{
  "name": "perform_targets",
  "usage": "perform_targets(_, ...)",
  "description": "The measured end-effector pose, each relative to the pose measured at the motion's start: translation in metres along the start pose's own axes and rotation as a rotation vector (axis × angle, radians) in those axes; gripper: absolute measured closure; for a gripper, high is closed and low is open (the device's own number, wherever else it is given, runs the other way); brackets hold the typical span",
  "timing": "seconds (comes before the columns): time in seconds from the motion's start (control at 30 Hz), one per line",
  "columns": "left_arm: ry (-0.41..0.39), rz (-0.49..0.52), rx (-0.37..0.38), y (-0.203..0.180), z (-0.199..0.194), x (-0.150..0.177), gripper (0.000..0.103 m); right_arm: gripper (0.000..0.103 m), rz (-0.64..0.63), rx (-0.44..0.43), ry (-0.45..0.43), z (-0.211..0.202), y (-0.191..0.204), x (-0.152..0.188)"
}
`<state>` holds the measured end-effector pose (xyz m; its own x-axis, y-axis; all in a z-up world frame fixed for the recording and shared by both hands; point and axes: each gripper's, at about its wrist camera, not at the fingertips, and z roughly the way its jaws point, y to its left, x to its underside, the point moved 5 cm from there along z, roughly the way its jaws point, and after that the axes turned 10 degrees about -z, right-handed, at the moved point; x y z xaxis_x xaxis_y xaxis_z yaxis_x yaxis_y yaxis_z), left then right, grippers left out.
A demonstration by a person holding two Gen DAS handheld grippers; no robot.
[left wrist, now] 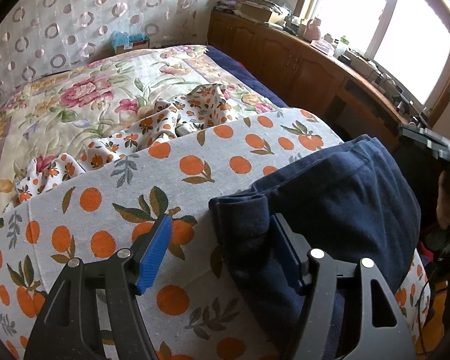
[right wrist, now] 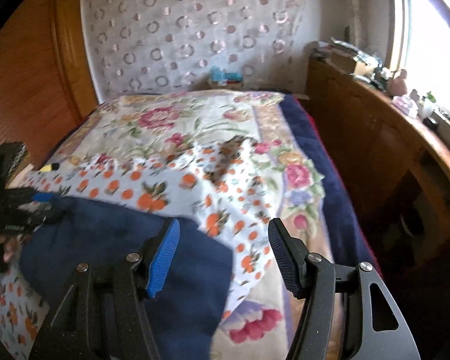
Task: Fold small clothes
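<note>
A folded navy blue garment (left wrist: 339, 198) lies on an orange-print cloth (left wrist: 177, 180) spread over the bed. My left gripper (left wrist: 222, 252) is open, with the garment's near left corner between its blue pads. In the right wrist view the same navy garment (right wrist: 129, 258) lies at lower left on the orange-print cloth (right wrist: 171, 189). My right gripper (right wrist: 222, 255) is open and empty above the garment's right edge. The left gripper (right wrist: 30, 207) shows at the far left of that view, at the garment's corner.
A floral bedspread (left wrist: 84, 96) covers the bed, with a crumpled orange-print cloth (left wrist: 180, 117) on it. A wooden cabinet (left wrist: 300, 60) loaded with clutter runs along the right below a window. A circle-patterned curtain (right wrist: 189, 36) hangs behind the bed.
</note>
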<state>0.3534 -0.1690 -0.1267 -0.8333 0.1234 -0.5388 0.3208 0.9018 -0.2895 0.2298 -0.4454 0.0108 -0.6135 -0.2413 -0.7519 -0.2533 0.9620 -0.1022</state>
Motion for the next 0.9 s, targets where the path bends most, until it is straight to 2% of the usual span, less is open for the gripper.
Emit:
perform_targets(0.07, -0.001, 0.002, 0.002, -0.001, 0.001, -0.001, 0.035, 0.035, 0.007, -0.047, 0.026, 0.012, 0.006, 0.015)
perform_targets(0.17, -0.003, 0.008, 0.010, -0.004, 0.002, -0.001, 0.035, 0.034, 0.017, -0.060, 0.072, 0.033, 0.004, 0.029)
perform_targets(0.23, -0.006, 0.016, 0.018, -0.006, 0.003, -0.002, 0.037, 0.025, 0.052, -0.063, 0.098, 0.045, -0.001, 0.031)
perform_targets(0.27, -0.006, 0.018, 0.025, -0.007, 0.004, -0.002, 0.039, 0.024, 0.078, -0.066, 0.110, 0.050, -0.005, 0.034)
perform_targets(0.37, -0.005, 0.026, 0.039, -0.011, 0.005, -0.003, 0.043, 0.023, 0.131, -0.109, 0.112, 0.055, -0.011, 0.033)
perform_targets(0.6, 0.000, 0.032, 0.046, -0.016, 0.008, -0.006, 0.045, 0.024, 0.182, -0.185, 0.116, 0.057, -0.017, 0.035)
perform_targets(0.63, 0.005, 0.031, 0.055, -0.017, 0.009, -0.006, 0.049, 0.031, 0.182, -0.197, 0.112, 0.057, -0.019, 0.034)
perform_targets(0.73, 0.014, 0.031, 0.067, -0.020, 0.011, -0.007, 0.054, 0.047, 0.172, -0.241, 0.103, 0.064, -0.013, 0.036)
perform_targets(0.8, 0.015, 0.028, 0.072, -0.021, 0.010, -0.007, 0.058, 0.055, 0.170, -0.265, 0.099, 0.066, -0.009, 0.037)
perform_targets(0.83, 0.013, 0.028, 0.076, -0.021, 0.010, -0.007, 0.064, 0.057, 0.168, -0.268, 0.096, 0.066, -0.011, 0.038)
perform_targets(0.87, 0.011, 0.029, 0.082, -0.021, 0.008, -0.007, 0.076, 0.058, 0.162, -0.263, 0.093, 0.065, -0.010, 0.039)
perform_targets(0.9, 0.009, 0.030, 0.087, -0.022, 0.006, -0.008, 0.081, 0.064, 0.150, -0.254, 0.086, 0.062, -0.009, 0.040)
